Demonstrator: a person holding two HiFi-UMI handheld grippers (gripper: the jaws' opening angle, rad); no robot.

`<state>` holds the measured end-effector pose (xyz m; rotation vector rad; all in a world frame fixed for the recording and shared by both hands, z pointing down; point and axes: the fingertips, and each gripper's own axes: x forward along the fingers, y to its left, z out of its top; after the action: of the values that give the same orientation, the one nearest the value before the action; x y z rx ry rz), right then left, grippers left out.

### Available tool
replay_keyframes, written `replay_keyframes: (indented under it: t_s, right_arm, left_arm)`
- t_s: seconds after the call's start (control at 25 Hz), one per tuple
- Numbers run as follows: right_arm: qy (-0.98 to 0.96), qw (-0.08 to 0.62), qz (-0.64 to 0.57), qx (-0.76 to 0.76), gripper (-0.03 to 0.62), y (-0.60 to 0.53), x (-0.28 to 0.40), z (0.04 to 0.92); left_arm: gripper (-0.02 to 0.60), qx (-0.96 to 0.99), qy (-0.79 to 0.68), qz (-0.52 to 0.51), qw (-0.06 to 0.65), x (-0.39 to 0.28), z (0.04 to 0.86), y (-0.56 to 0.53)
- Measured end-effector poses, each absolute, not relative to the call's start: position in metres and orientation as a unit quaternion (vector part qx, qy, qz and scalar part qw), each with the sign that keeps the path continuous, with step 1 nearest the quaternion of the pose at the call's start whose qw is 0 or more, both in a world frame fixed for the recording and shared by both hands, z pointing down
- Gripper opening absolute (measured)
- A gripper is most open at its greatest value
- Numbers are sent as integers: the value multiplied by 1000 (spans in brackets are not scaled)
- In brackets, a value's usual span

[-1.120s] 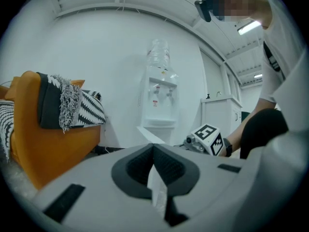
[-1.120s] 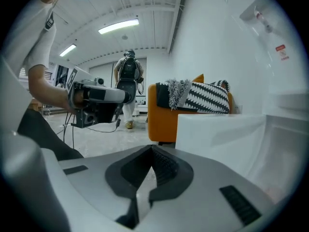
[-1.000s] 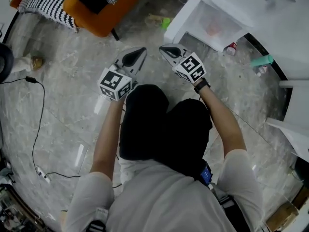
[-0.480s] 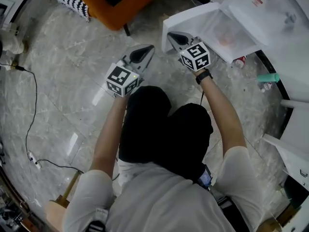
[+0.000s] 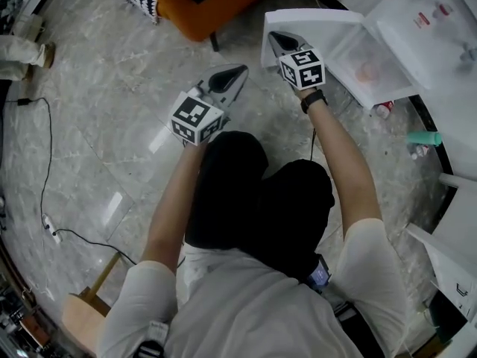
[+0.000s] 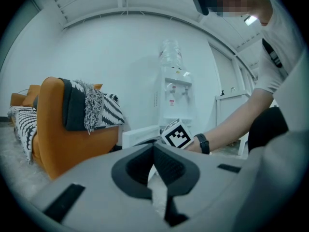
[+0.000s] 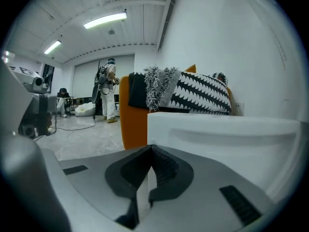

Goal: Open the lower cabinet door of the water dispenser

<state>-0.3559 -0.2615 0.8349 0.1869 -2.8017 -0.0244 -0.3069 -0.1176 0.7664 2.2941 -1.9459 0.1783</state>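
The white water dispenser (image 6: 176,95) stands against the wall, and its top (image 5: 436,32) lies at the head view's upper right. Its lower cabinet door (image 5: 317,22) is swung out to the left, so the cabinet's inside (image 5: 365,66) shows. My right gripper (image 5: 273,39) is shut with nothing in it, its tips against the door's free end. In the right gripper view the door panel (image 7: 227,129) fills the right side just beyond the jaws (image 7: 151,149). My left gripper (image 5: 238,71) hangs shut and empty over the floor, left of the door (image 6: 140,135).
An orange sofa (image 5: 205,10) with a striped blanket stands just left of the door. A black cable (image 5: 46,162) runs over the marble floor at left. Small bottles (image 5: 422,138) lie right of the dispenser. A wooden stool (image 5: 86,313) is behind me. People stand far off (image 7: 108,88).
My right gripper has travelled leftward along with the door's free end, and the door stands wider open. The left gripper drifted a little the same way, still shut.
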Motion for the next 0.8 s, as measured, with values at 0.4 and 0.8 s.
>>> replay_keyframes:
  t_s: [0.4, 0.8]
  right_arm:
    - [-978, 176, -1, 110, 9, -306, -390, 828]
    - [-982, 164, -5, 98, 9, -304, -378, 817]
  left_arm:
    - [12, 761, -642, 72, 64, -308, 755, -127]
    - [12, 757, -646, 50, 86, -318, 751, -156]
